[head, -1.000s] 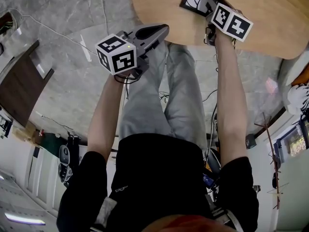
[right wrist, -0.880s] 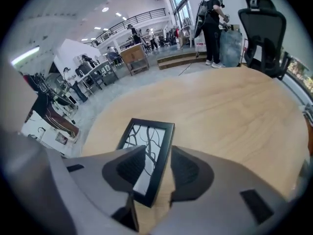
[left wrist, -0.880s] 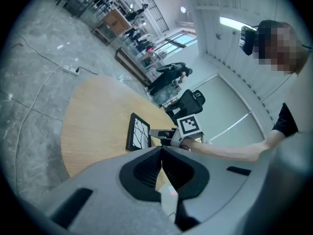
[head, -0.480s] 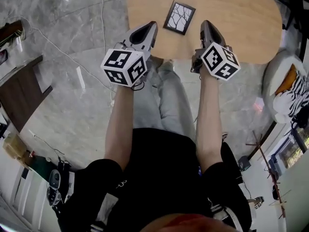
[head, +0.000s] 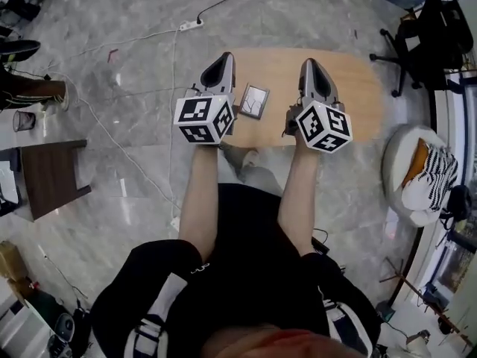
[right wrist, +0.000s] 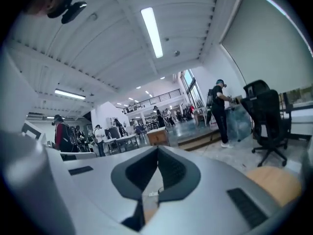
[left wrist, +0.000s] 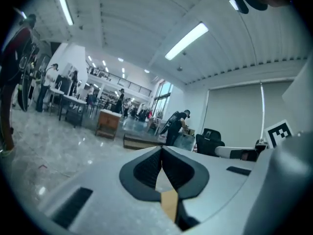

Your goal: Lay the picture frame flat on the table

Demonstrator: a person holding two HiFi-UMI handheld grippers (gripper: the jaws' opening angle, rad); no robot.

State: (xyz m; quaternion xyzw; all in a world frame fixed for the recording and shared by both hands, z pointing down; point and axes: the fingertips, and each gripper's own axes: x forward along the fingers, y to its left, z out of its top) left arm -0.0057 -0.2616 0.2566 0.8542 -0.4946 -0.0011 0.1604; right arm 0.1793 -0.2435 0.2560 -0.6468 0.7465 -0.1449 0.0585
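Observation:
The picture frame (head: pixel 254 101) is a small dark-edged rectangle with a pale picture. It appears to lie flat on the oval wooden table (head: pixel 350 88), near the front edge. My left gripper (head: pixel 222 58) hovers just left of it and my right gripper (head: pixel 310 64) just right of it, neither touching it. In the left gripper view the left gripper (left wrist: pixel 161 152) is shut, with its dark pads meeting and nothing between them. The right gripper (right wrist: pixel 157 151) in the right gripper view is shut and empty too. Both gripper views look out level over the hall, and the frame is not in them.
A black office chair (head: pixel 440 28) stands beyond the table's right end. A white seat with a striped cloth (head: pixel 423 174) is at the right. A dark low table (head: pixel 48 177) sits at the left, and a cable with a power strip (head: pixel 188 25) runs over the grey floor. People stand far off.
The right gripper was at the frame's corner a second ago and now hangs apart from it. The head view has pulled back, so the table looks smaller; both grippers flank the frame.

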